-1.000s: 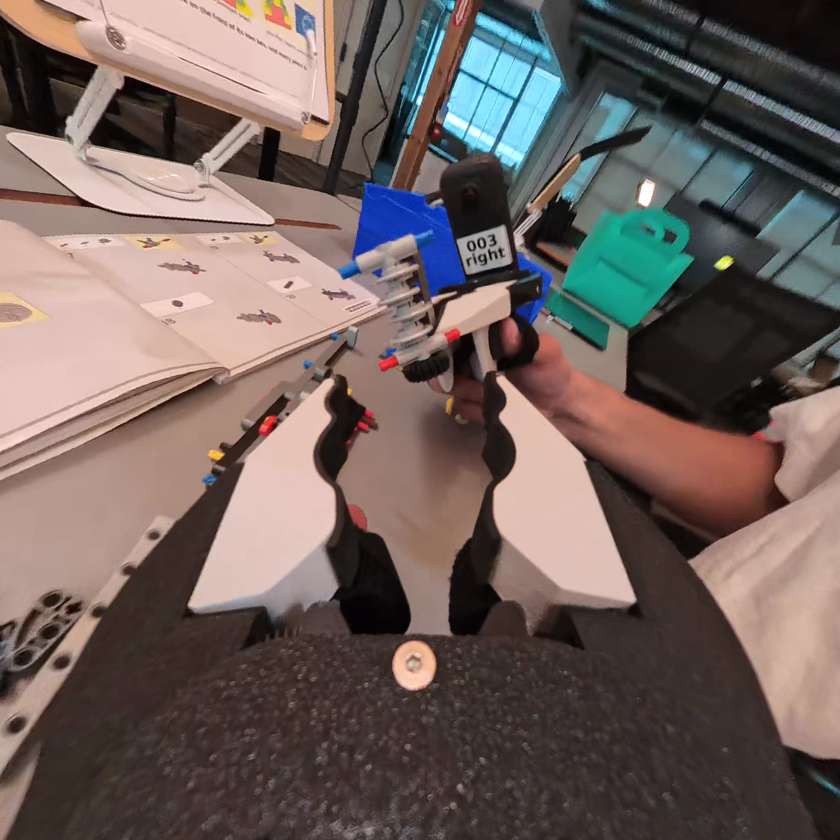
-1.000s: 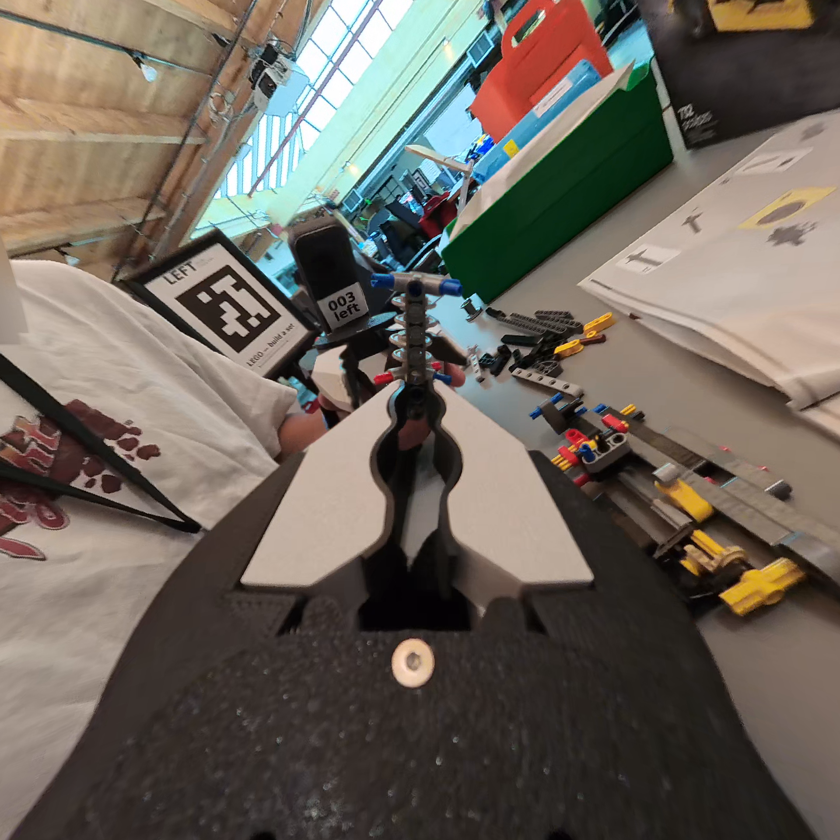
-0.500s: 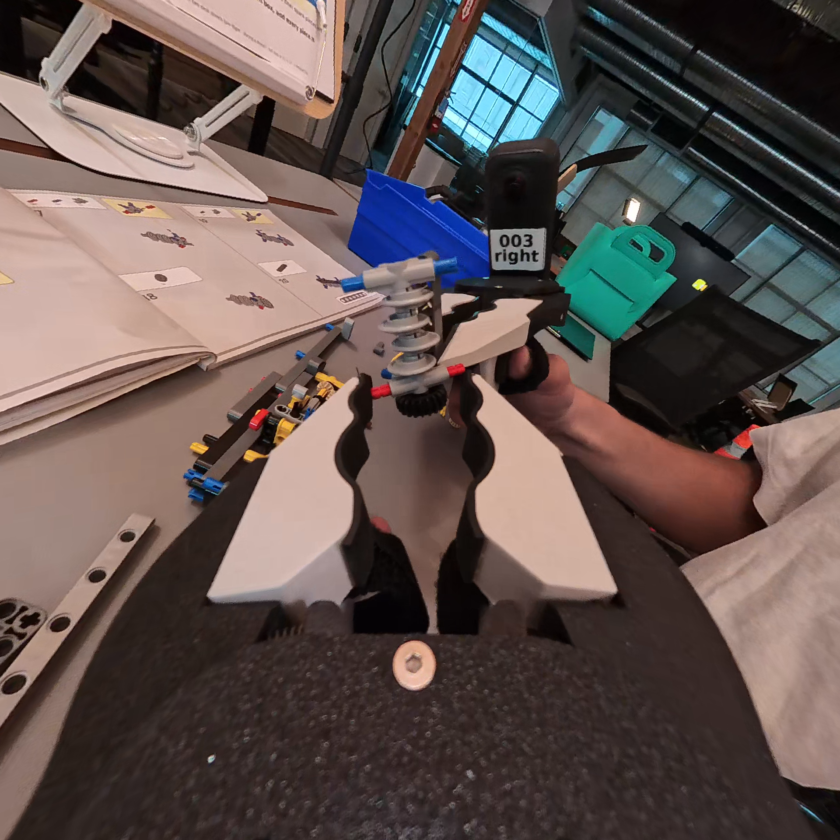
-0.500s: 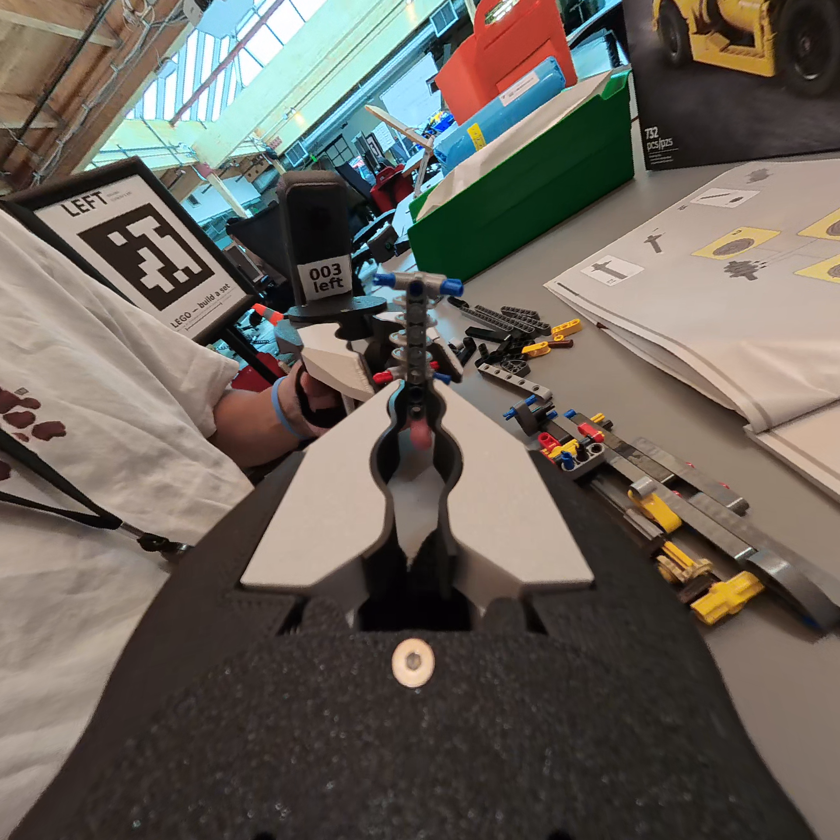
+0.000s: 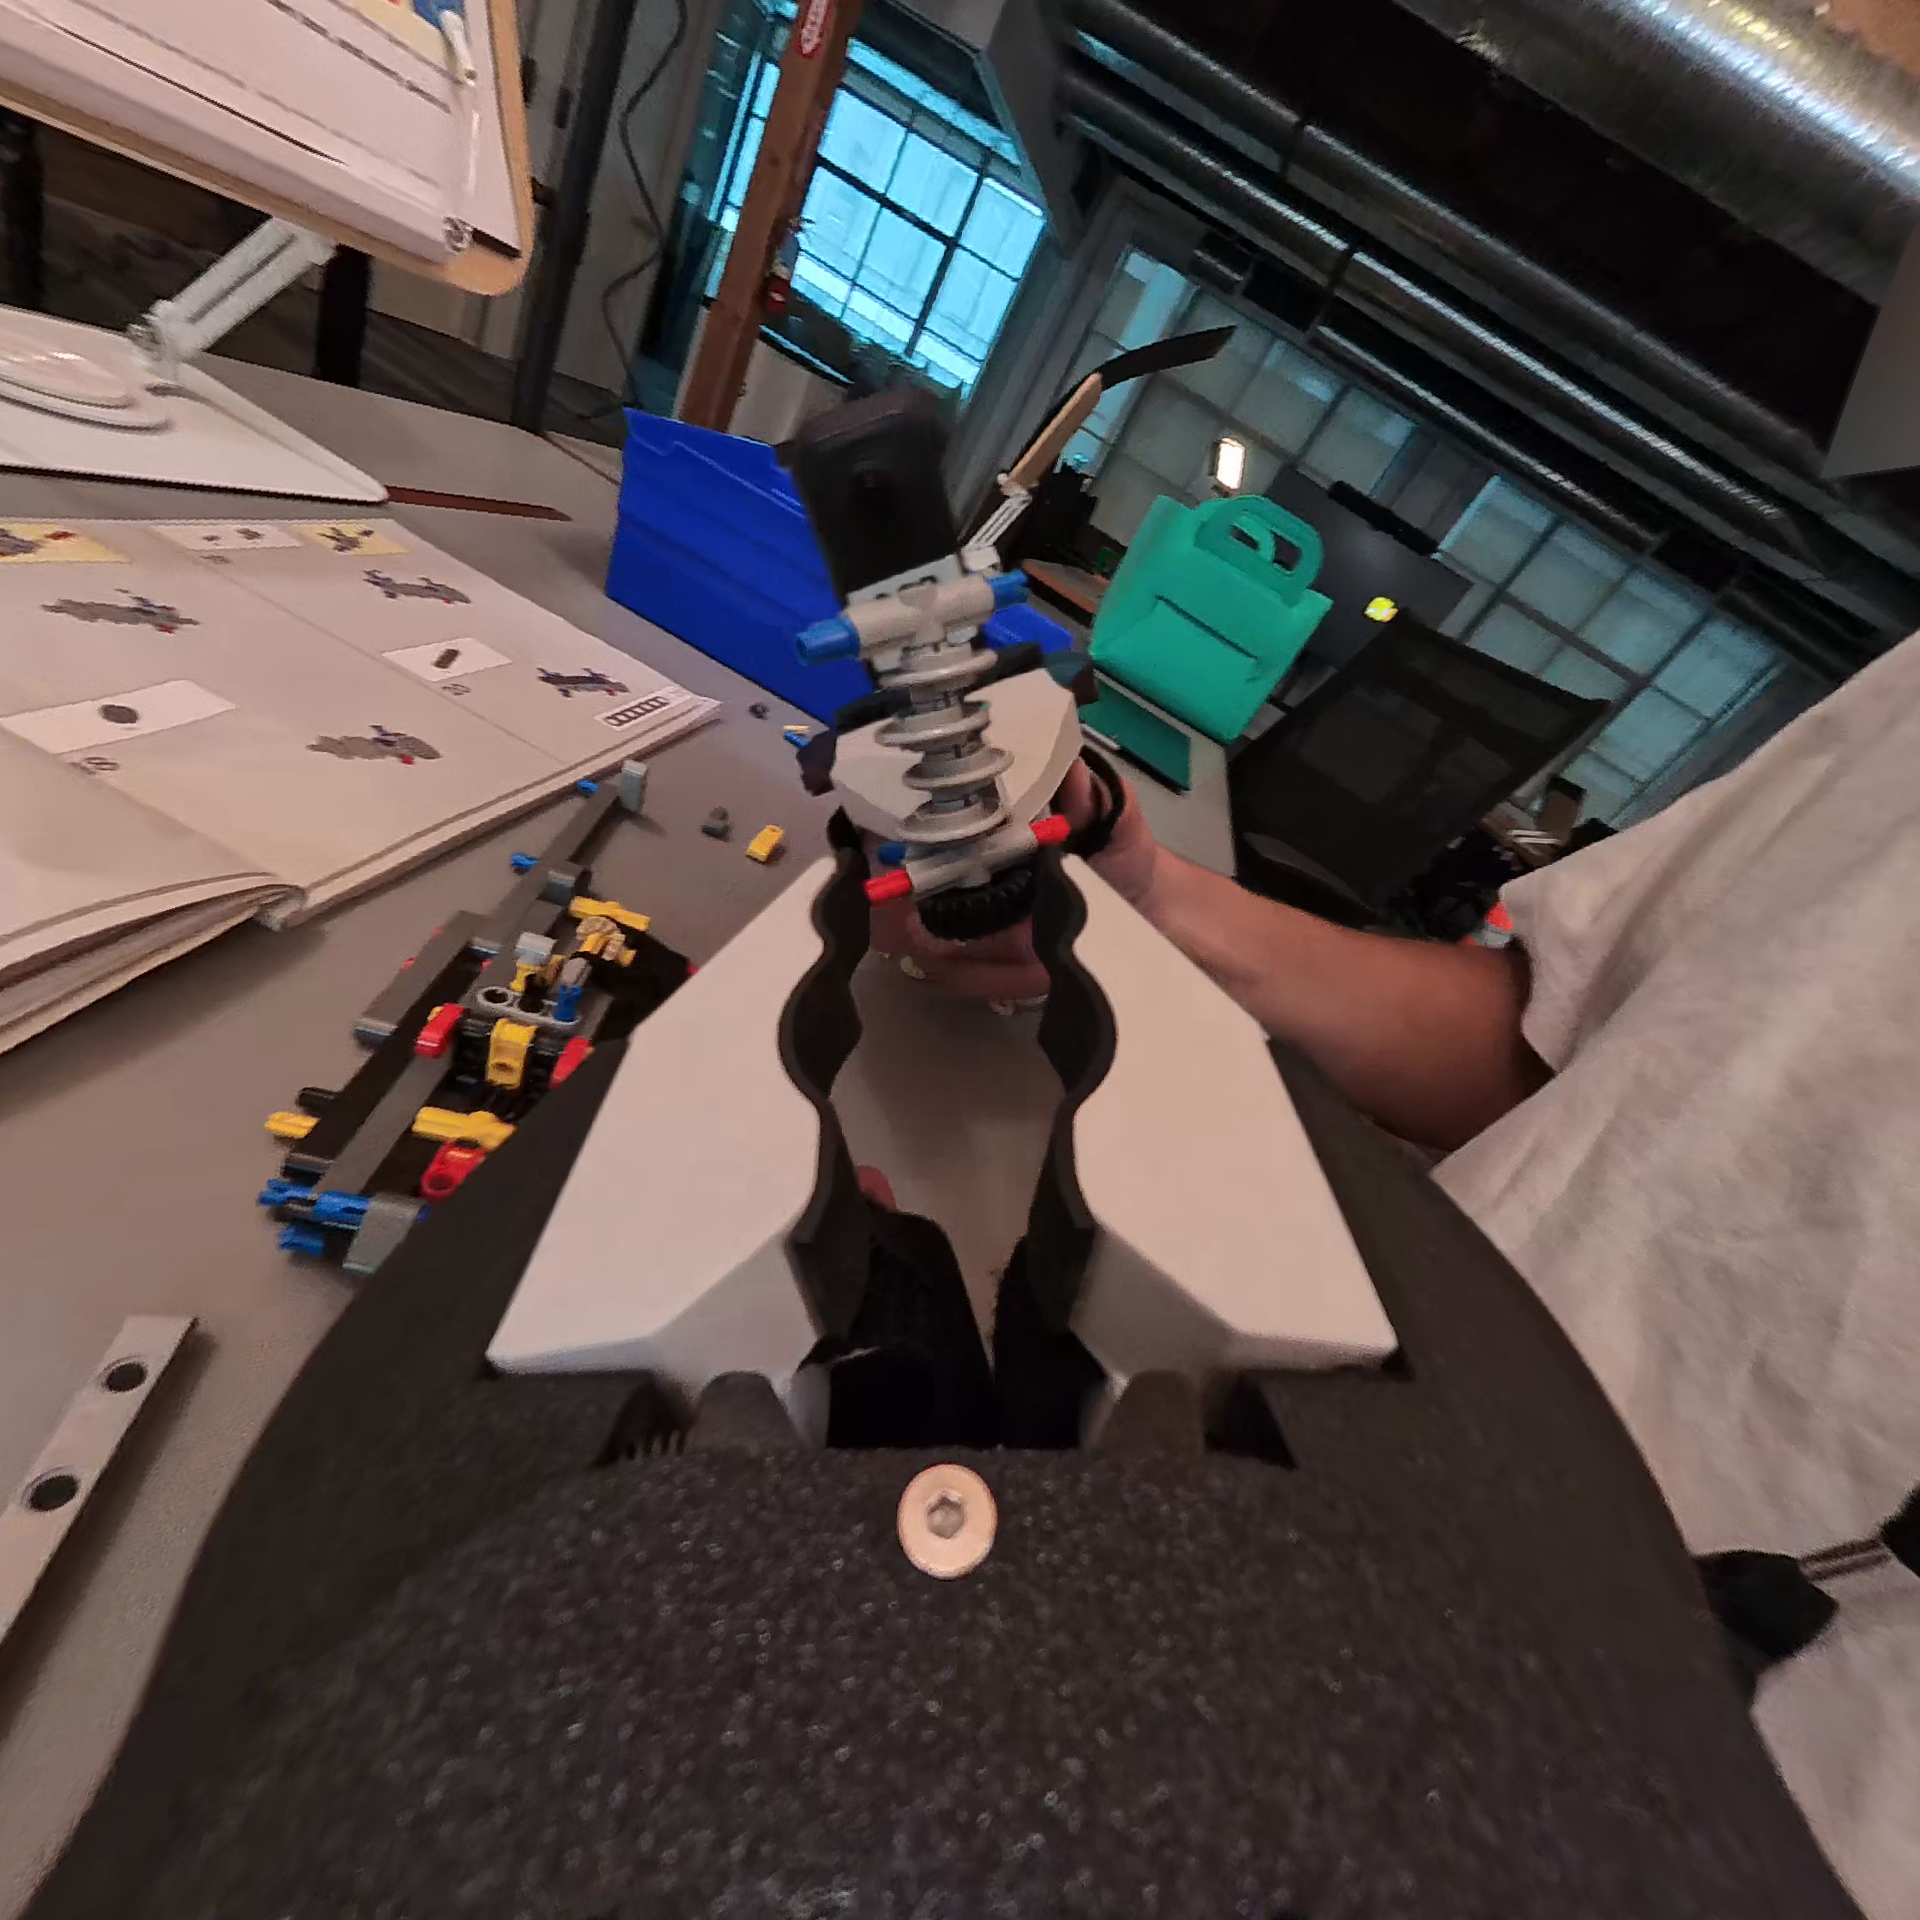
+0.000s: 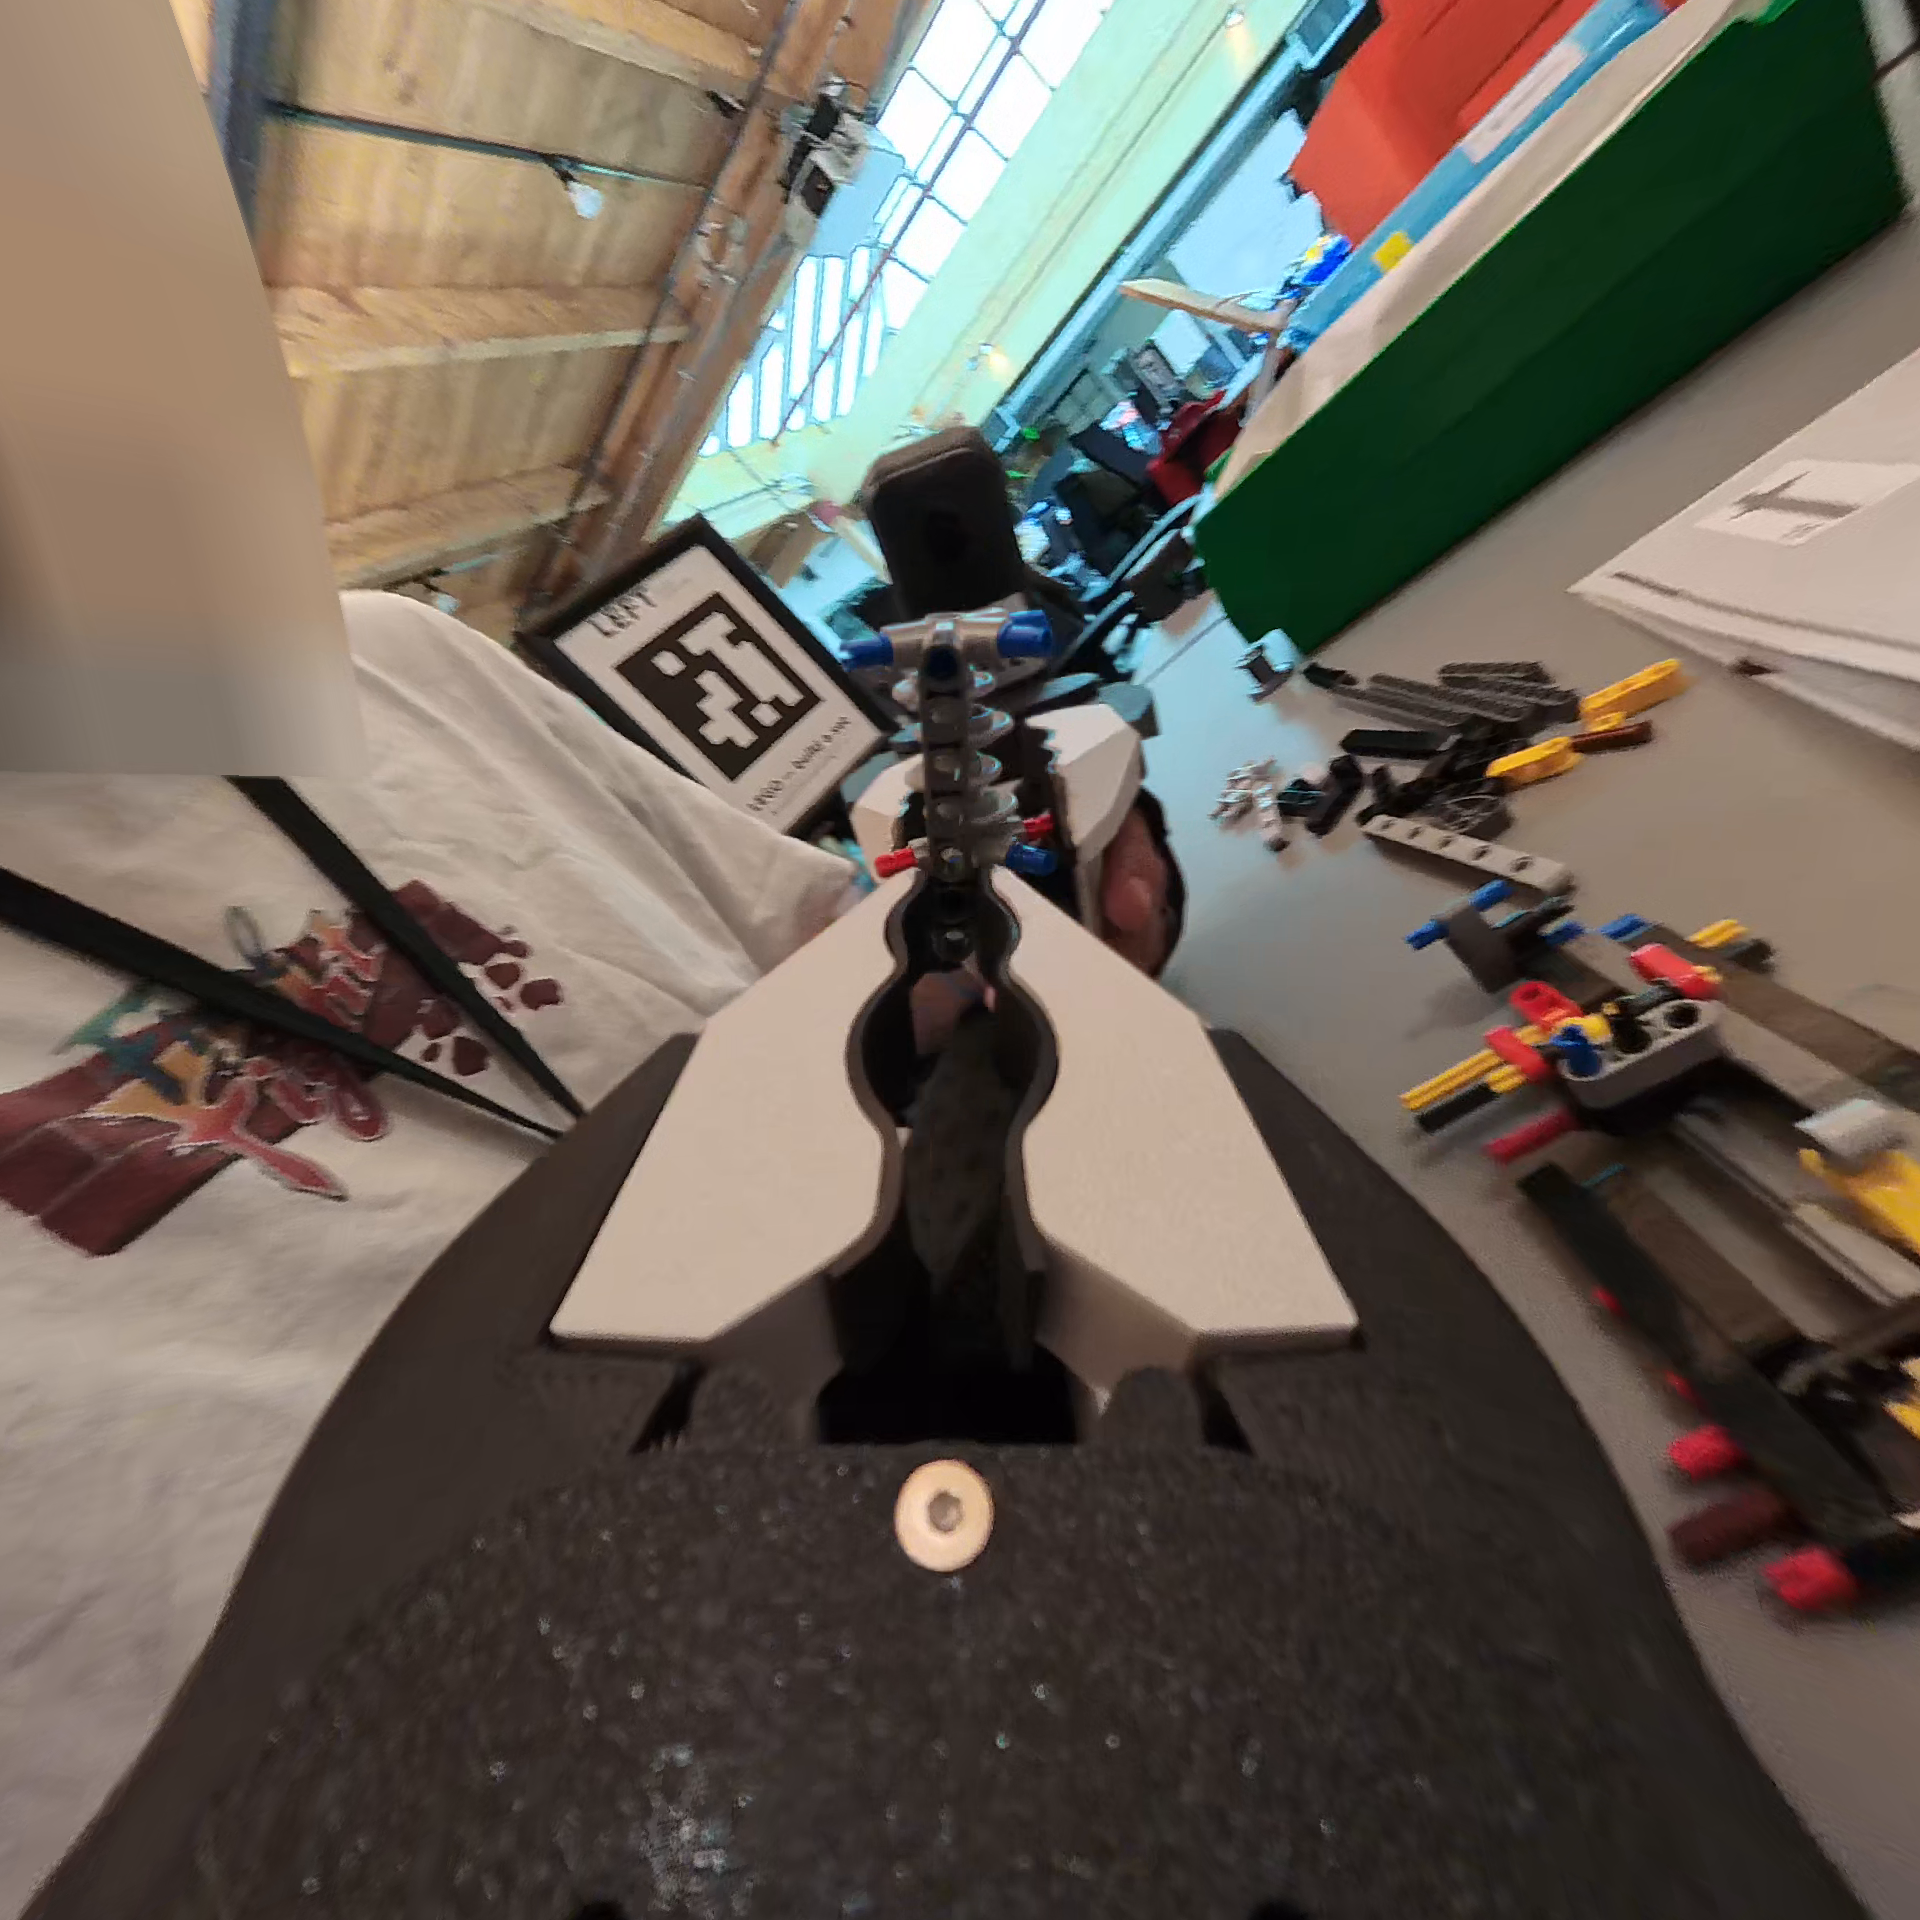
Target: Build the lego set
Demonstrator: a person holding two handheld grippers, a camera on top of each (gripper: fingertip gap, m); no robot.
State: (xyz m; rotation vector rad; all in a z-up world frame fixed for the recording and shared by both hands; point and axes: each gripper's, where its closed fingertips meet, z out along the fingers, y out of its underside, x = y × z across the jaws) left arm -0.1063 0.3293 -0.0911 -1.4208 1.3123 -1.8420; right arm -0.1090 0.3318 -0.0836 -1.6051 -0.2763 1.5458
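Observation:
A small lego assembly [image 5: 940, 748], a grey coil spring with blue pins on top, red pins below and a black gear at its base, is held upright in the air. My right gripper [image 6: 951, 909] is shut on its lower end; the assembly [image 6: 951, 748] sticks out past the tips. My left gripper [image 5: 945, 894] is open, and its fingertips [image 5: 831, 883] flank the black gear and the red pins. I cannot tell whether they touch. The left gripper also shows in the right wrist view [image 6: 1091, 769], just behind the assembly. A long partly built chassis [image 5: 488, 1039] lies on the table.
An open instruction booklet [image 5: 260, 727] lies at the left, and the chassis [image 6: 1621, 1049] lies before it. Loose parts [image 6: 1455, 727] and a grey beam [image 5: 94, 1434] lie on the grey table. A blue bin [image 5: 707, 582] and a green box [image 6: 1558, 416] stand at the back. A person's white shirt [image 6: 312, 1351] is close by. The grippers are tip to tip, or close to it.
The two grippers have come together: the assembly, earlier beyond the left fingertips, now sits between them. The left jaws narrowed a little early on. The right gripper stayed shut on the assembly.

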